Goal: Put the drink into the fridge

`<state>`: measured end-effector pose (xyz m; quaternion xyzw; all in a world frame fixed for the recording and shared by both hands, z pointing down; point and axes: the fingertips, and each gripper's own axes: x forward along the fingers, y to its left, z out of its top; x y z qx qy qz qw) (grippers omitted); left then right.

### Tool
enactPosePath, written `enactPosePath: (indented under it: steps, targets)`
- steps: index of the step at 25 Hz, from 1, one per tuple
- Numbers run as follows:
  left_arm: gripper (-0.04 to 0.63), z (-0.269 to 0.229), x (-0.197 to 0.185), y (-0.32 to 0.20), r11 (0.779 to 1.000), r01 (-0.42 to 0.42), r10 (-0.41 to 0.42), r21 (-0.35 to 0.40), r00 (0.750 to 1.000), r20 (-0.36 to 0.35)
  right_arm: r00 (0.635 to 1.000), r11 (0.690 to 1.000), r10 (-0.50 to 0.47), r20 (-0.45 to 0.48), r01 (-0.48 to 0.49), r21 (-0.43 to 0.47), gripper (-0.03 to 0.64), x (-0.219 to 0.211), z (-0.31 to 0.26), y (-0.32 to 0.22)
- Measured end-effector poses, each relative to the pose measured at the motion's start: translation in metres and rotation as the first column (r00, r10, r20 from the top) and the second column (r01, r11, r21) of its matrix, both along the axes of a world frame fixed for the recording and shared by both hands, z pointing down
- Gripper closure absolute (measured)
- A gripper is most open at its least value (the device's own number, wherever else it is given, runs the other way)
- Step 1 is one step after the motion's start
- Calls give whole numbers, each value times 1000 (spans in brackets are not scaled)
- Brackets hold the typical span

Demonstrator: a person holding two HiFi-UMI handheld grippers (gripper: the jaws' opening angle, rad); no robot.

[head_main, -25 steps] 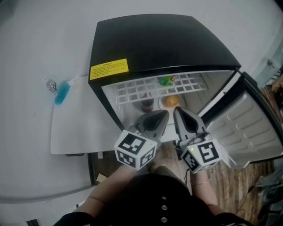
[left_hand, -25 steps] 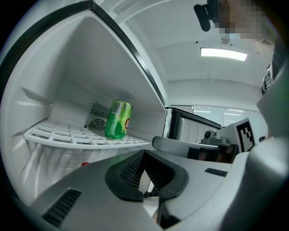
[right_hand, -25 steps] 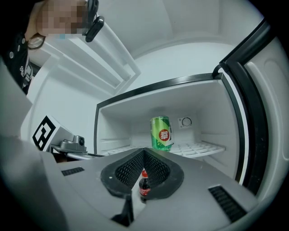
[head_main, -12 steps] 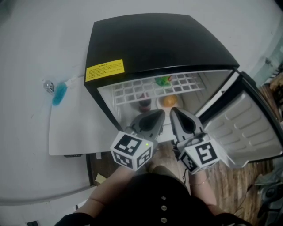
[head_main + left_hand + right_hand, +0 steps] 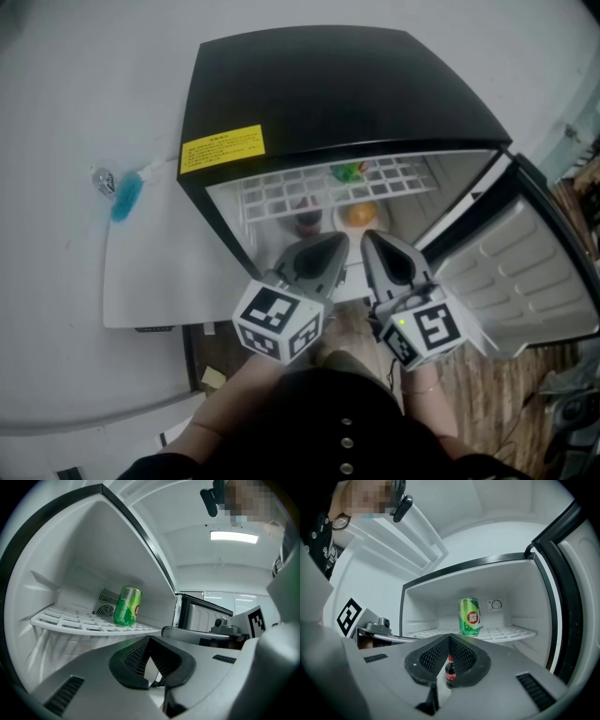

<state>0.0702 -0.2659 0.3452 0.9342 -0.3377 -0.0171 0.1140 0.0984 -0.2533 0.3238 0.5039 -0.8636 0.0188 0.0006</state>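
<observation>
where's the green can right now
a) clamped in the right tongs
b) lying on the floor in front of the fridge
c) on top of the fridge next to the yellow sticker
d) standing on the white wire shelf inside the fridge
d: the green can stands upright on the white wire shelf inside the open fridge, as both gripper views show.

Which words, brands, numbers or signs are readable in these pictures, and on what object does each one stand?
No clear word can be read.
Yellow label on the fridge top: dark print, too small.
Green can: red round logo, letters blurred.
Dark bottle: red label, too small.
Left tool and right tool: square marker patterns on cubes, no words.
</observation>
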Motion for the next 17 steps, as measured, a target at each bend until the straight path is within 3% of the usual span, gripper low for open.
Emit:
enactPosePath:
  steps: [17]
  targets:
    - [589,12,-2,-5,999,14,-13,-30,1000,8,999,1000,-17,-49,16,-26,609,-4,14,-4]
